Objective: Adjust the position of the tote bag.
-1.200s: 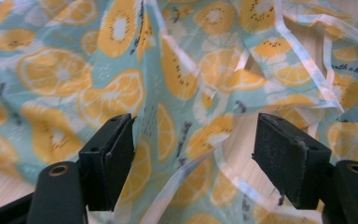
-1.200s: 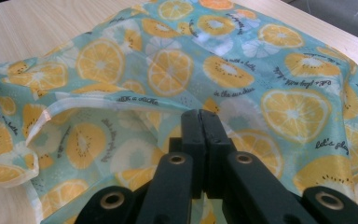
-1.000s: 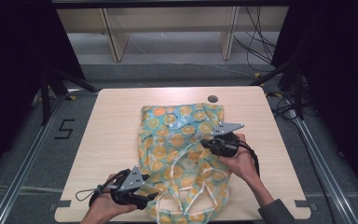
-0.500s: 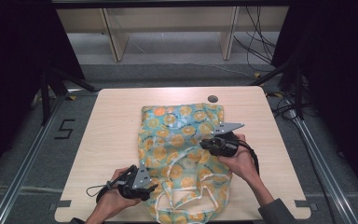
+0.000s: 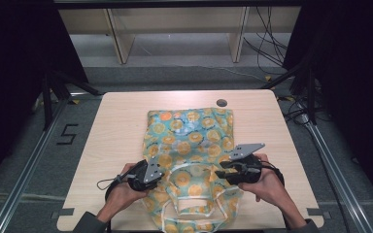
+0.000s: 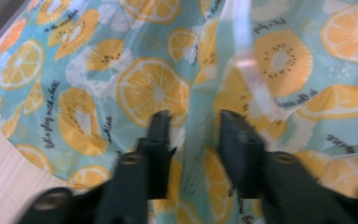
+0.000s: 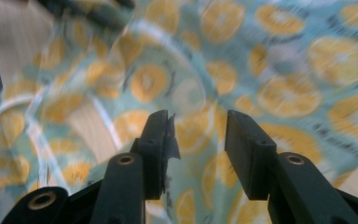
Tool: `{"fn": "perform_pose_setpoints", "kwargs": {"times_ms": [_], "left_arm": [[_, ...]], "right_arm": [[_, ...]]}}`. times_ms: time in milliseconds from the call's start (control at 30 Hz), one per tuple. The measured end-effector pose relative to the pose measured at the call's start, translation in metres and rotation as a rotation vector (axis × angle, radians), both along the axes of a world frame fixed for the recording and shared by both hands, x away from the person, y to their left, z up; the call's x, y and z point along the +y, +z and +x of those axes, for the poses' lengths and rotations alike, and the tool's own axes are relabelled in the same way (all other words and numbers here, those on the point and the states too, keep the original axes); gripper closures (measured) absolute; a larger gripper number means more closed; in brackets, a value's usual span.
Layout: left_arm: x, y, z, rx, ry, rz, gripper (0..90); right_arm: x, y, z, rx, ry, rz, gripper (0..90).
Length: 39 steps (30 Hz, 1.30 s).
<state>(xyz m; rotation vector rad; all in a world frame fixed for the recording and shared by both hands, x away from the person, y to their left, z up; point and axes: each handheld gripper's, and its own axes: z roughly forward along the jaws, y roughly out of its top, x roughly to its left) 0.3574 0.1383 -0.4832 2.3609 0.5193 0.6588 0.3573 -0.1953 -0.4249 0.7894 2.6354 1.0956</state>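
A teal cloth bag (image 5: 189,141) printed with orange slices lies flat on the wooden table (image 5: 121,126), its white handles (image 5: 194,194) toward the near edge. My left gripper (image 5: 165,175) sits at the bag's near left edge. In the left gripper view its jaws (image 6: 193,123) have just been closing around a raised fold of the cloth (image 6: 154,88), with a gap still showing beside the pads. My right gripper (image 5: 219,174) is at the bag's near right side. Its jaws (image 7: 196,123) have just been opening and stand apart over the cloth (image 7: 279,88), gripping nothing.
A dark round hole (image 5: 221,103) is set in the tabletop just beyond the bag's far right corner. Bare wood runs along both sides of the bag. Metal rails (image 5: 29,165) flank the table on the floor, and cables (image 5: 296,109) lie at the right.
The right gripper has let go of the bag and moved toward the near edge. The left gripper has moved up and right onto the bag's edge, and its jaws have narrowed.
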Motion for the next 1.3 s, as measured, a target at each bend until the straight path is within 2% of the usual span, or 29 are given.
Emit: {"fn": "perform_pose_setpoints", "kwargs": {"times_ms": [33,67,100,133,200,233,300,433,467,500,533,567,600,700,733,767,800,867,933,967,1000,1033,1067,1100,1133,1167,1200,1233,1300], "left_arm": [[0.000,0.000,0.000,0.000,0.000,0.000,75.8],[0.001,0.002,0.001,0.010,0.002,-0.020,75.8],[0.002,0.004,0.002,-0.003,0.007,-0.031,80.5],[0.006,0.011,0.004,-0.017,0.024,-0.052,85.6],[0.009,0.018,0.005,-0.024,0.023,-0.091,88.6],[0.010,0.022,0.006,-0.041,0.025,-0.083,89.1],[0.011,0.027,0.008,-0.045,0.018,-0.075,89.4],[0.012,0.037,0.012,-0.061,0.008,-0.072,89.6],[0.014,0.049,0.020,-0.092,0.024,-0.081,89.6],[0.015,0.055,0.025,-0.097,0.031,-0.103,89.6],[0.017,0.063,0.031,-0.104,0.043,-0.127,89.6],[0.017,0.063,0.031,-0.104,0.043,-0.127,89.6],[0.017,0.075,0.043,-0.120,0.073,-0.194,89.6],[0.017,0.087,0.058,-0.137,0.098,-0.200,89.6],[0.016,0.094,0.075,-0.140,0.111,-0.195,89.6],[0.014,0.096,0.083,-0.140,0.124,-0.198,89.7],[0.014,0.096,0.083,-0.140,0.124,-0.198,89.7],[0.012,0.094,0.111,-0.120,0.155,-0.196,89.7],[0.011,0.091,0.119,-0.105,0.179,-0.209,89.7],[0.012,0.088,0.129,-0.104,0.179,-0.184,89.7],[0.009,0.078,0.144,-0.074,0.201,-0.180,89.7],[0.009,0.078,0.144,-0.074,0.201,-0.180,89.7],[0.005,0.066,0.156,-0.052,0.219,-0.158,89.6],[0.005,0.066,0.156,-0.052,0.219,-0.158,89.6],[0.002,0.052,0.165,-0.019,0.238,-0.146,89.7],[0.002,0.052,0.165,-0.019,0.238,-0.146,89.6],[0.002,0.037,0.175,0.011,0.250,-0.139,89.6],[0.002,0.037,0.175,0.011,0.250,-0.139,89.6],[0.004,0.025,0.181,0.047,0.264,-0.137,89.6]], "right_arm": [[0.000,0.000,0.000,0.000,0.000,0.000,60.0],[0.003,-0.006,-0.001,0.000,-0.001,-0.014,60.1],[0.006,-0.011,-0.001,0.003,0.005,-0.040,61.1],[0.010,-0.020,0.000,0.015,0.010,-0.089,67.4],[0.014,-0.027,0.003,0.009,0.014,-0.128,82.6],[0.015,-0.030,0.005,-0.012,0.028,-0.143,89.2],[0.015,-0.030,0.007,-0.032,0.016,-0.151,90.0],[0.012,-0.018,0.013,-0.101,0.020,-0.123,90.0],[0.009,-0.004,0.021,-0.139,-0.010,-0.092,90.0],[0.007,0.004,0.027,-0.158,-0.028,-0.067,90.0],[0.005,0.013,0.034,-0.161,-0.036,-0.047,90.0],[0.005,0.013,0.034,-0.161,-0.036,-0.047,90.0],[0.003,0.028,0.050,-0.196,-0.061,-0.014,90.0],[0.003,0.038,0.067,-0.226,-0.094,-0.002,90.0],[0.004,0.046,0.086,-0.239,-0.117,0.008,90.0],[0.004,0.049,0.094,-0.234,-0.134,0.009,90.0],[0.004,0.049,0.094,-0.234,-0.134,0.009,90.0],[0.007,0.052,0.120,-0.245,-0.170,-0.027,90.0],[0.009,0.049,0.128,-0.248,-0.183,-0.029,90.0],[0.011,0.046,0.136,-0.231,-0.198,-0.036,90.0],[0.014,0.037,0.151,-0.219,-0.228,-0.066,90.0],[0.014,0.037,0.151,-0.219,-0.228,-0.066,90.0],[0.016,0.024,0.164,-0.194,-0.246,-0.093,90.0],[0.017,0.016,0.169,-0.180,-0.258,-0.102,90.0],[0.018,0.010,0.173,-0.156,-0.257,-0.114,90.0],[0.018,0.010,0.173,-0.156,-0.257,-0.114,90.0],[0.021,-0.005,0.176,-0.160,-0.269,-0.083,90.0],[0.020,-0.008,0.175,-0.133,-0.253,-0.100,90.0],[0.021,-0.013,0.174,-0.136,-0.252,-0.078,87.2]]}}
